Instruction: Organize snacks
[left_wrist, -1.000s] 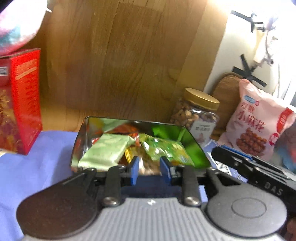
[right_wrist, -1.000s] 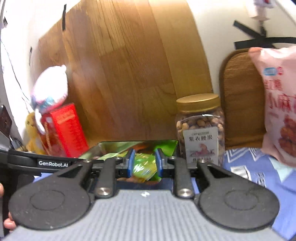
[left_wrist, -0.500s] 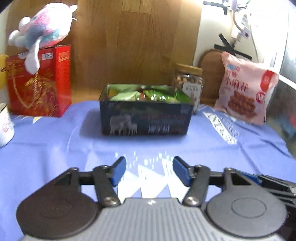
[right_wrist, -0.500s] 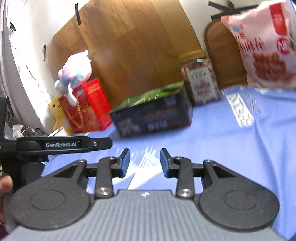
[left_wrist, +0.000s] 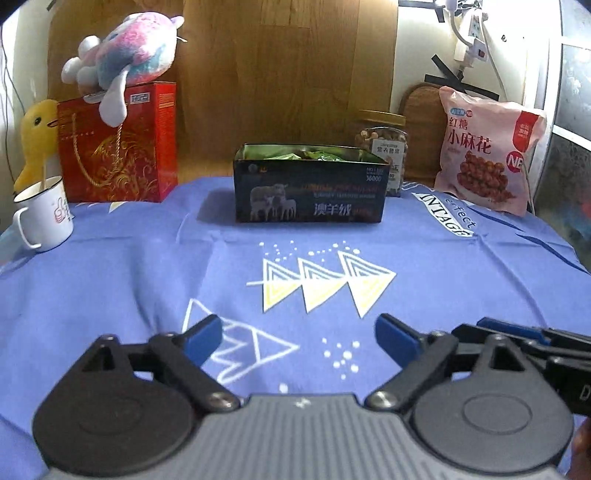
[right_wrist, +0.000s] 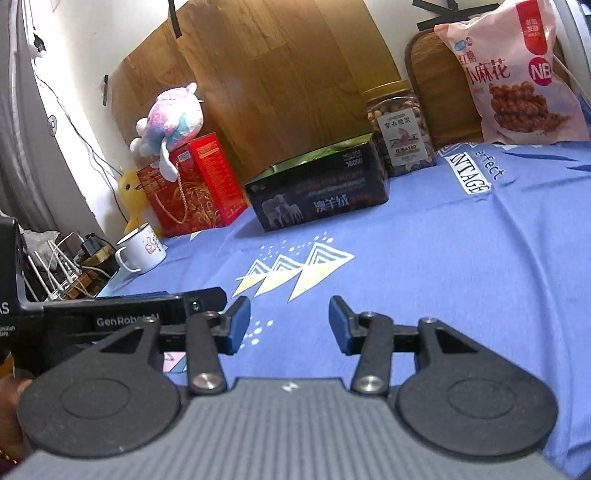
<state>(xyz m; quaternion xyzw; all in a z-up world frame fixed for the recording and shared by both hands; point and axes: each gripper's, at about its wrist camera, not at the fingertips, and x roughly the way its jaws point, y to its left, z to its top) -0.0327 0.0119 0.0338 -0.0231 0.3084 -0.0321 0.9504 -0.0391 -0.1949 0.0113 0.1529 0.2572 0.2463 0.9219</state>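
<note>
Dark tin box (left_wrist: 309, 192) of green snack packets (left_wrist: 325, 156) at far side of blue cloth (left_wrist: 147, 266), well apart from both grippers. Left gripper (left_wrist: 297, 338) low over cloth, jaws spread wide, holding nothing. Right gripper (right_wrist: 290, 324) beside it, likewise parted and empty. Nut jar (left_wrist: 384, 142) just right of box; pink snack bag (left_wrist: 487, 155) further right. Red gift bag (left_wrist: 118, 147), white mug (left_wrist: 44, 218) at left; wood panel (left_wrist: 288, 74) behind.

Home: plush toy (left_wrist: 122, 55), mug (left_wrist: 44, 214), printed tablecloth (left_wrist: 147, 277).
</note>
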